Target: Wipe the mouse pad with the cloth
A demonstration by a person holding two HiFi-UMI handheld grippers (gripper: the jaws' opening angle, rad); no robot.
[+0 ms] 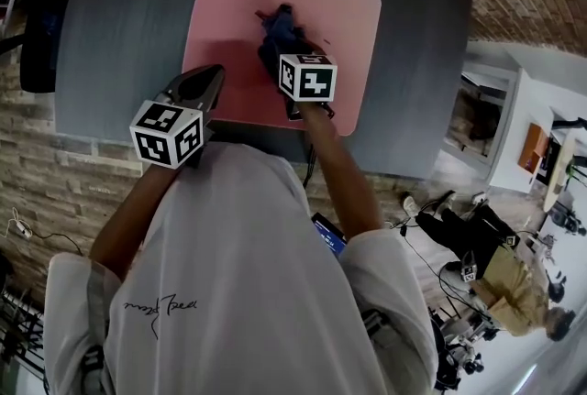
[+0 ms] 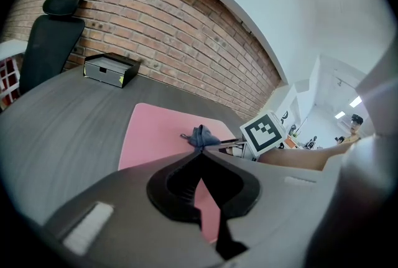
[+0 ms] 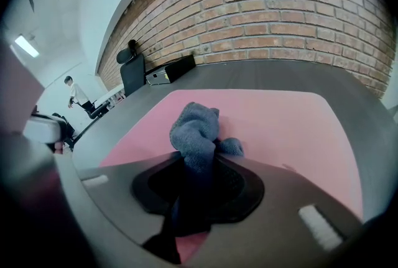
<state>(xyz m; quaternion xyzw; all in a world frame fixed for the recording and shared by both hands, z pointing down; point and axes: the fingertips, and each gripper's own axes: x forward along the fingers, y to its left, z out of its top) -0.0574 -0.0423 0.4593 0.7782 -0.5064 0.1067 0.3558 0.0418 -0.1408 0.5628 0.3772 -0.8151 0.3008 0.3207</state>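
A pink mouse pad (image 1: 229, 8) (image 2: 155, 136) (image 3: 286, 124) lies on the dark grey table (image 1: 119, 27). A bunched blue cloth (image 1: 280, 31) (image 2: 200, 135) (image 3: 196, 130) rests on the pad's middle. My right gripper (image 1: 286, 49) (image 3: 199, 158) is shut on the cloth, its marker cube above the pad's near edge. My left gripper (image 1: 216, 72) (image 2: 200, 158) hovers at the pad's near left edge, jaws shut and holding nothing.
A black box (image 2: 111, 68) (image 3: 171, 69) sits at the table's far side by the brick wall. A black office chair (image 2: 46, 43) (image 3: 132, 71) stands beside the table. People (image 1: 514, 279) and equipment are on the floor to the right.
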